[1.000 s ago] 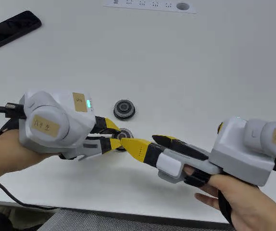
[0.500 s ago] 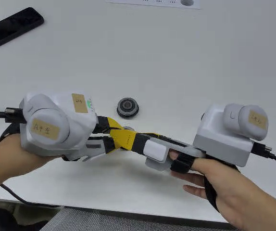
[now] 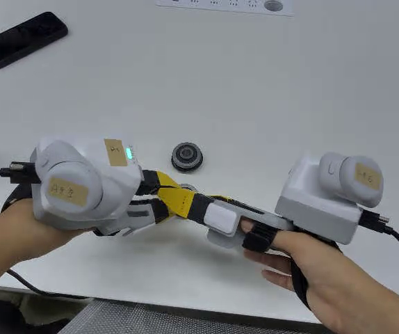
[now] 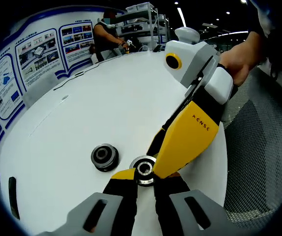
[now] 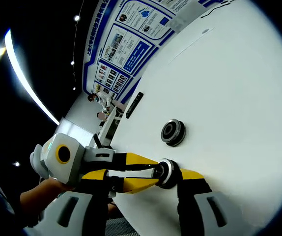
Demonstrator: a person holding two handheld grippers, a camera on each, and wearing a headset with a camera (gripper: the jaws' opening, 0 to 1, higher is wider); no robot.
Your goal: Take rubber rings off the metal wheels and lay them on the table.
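Your worktop (image 3: 290,90) carries two wheels. Your left gripper (image 3: 159,196) has its jaws pinched narrow on the near wheel (image 4: 145,168), left of centre. The right gripper (image 3: 180,199) has its jaws closed at that wheel's rubber ring (image 5: 174,169). Brace left and peel the ring rightward evenly, clear of the far wheel (image 3: 187,156).

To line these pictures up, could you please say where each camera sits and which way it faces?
Head view: on the headset, facing forward and down at the table; left hand, right hand, left gripper and right gripper show.
Left gripper view: on the left gripper, facing along its jaws at the held wheel; right gripper shows at the right.
Right gripper view: on the right gripper, facing the same wheel; its jaws show.
Shared: all show the loose wheel.
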